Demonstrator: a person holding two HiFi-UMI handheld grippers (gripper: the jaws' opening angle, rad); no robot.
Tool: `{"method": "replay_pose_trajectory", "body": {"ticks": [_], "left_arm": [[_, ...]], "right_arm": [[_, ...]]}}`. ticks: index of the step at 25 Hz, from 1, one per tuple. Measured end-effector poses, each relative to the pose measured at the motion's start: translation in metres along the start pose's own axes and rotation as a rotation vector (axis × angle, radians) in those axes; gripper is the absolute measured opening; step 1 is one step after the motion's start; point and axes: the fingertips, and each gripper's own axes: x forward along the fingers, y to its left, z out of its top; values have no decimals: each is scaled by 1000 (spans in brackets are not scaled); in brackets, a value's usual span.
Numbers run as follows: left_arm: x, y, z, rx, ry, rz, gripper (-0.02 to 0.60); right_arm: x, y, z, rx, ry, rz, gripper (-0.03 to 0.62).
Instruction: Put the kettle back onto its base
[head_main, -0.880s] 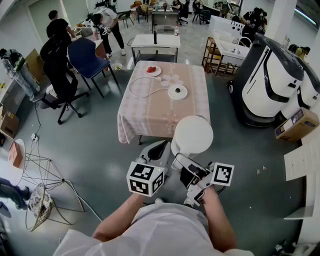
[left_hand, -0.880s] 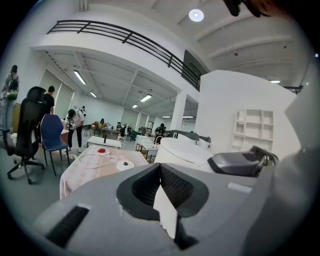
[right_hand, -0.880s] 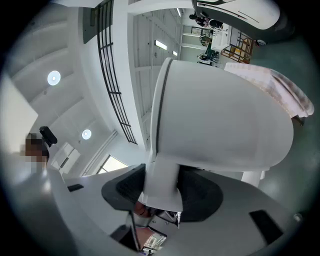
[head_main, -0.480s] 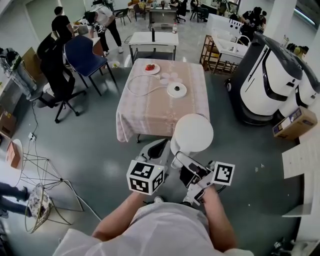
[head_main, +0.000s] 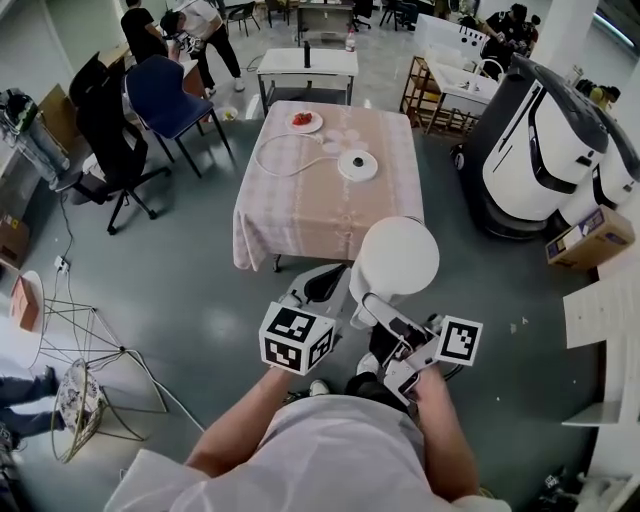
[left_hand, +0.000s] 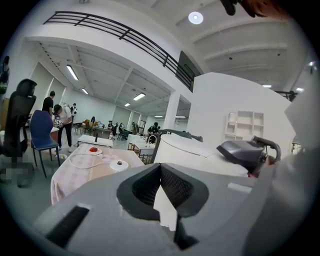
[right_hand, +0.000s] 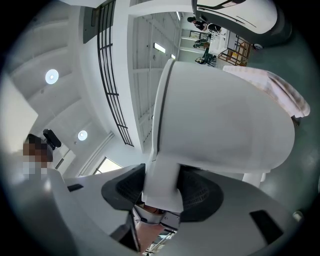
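One kettle (head_main: 398, 256) up in the air

The right gripper (head_main: 372, 312) squeezes the white kettle's handle (right_hand: 161, 182) and holds it over the floor (head_main: 180, 290). The left gripper (head_main: 322, 287) is closed on nothing. The base (head_main: 357, 165) sits on the table (head_main: 300, 215), well apart from the kettle.

kettle (head_main: 397, 256): plain white
base (head_main: 357, 165): white, dark centre
counter (head_main: 300, 215) cloth: pale pink, faint check
plate (head_main: 304, 121): white, red food
chair (head_main: 160, 95): blue seat, black legs
floor (head_main: 180, 290): dull grey-green
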Motion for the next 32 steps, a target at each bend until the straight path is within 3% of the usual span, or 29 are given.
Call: {"method": "replay_pose_trajectory", "body": {"ticks": [7, 14, 19, 32], "left_arm": [[10, 10, 1, 5, 16, 6, 5], [45, 27, 2, -38, 50, 23, 6], [76, 41, 10, -83, 30, 37, 5], [166, 74, 32, -62, 51, 112, 6]], "right_arm": [[1, -12, 15, 0, 21, -1, 192], [12, -28, 45, 6, 63, 17, 192], [23, -43, 73, 9, 105, 28, 192], [42, -80, 158, 33, 218, 58, 192]]}}
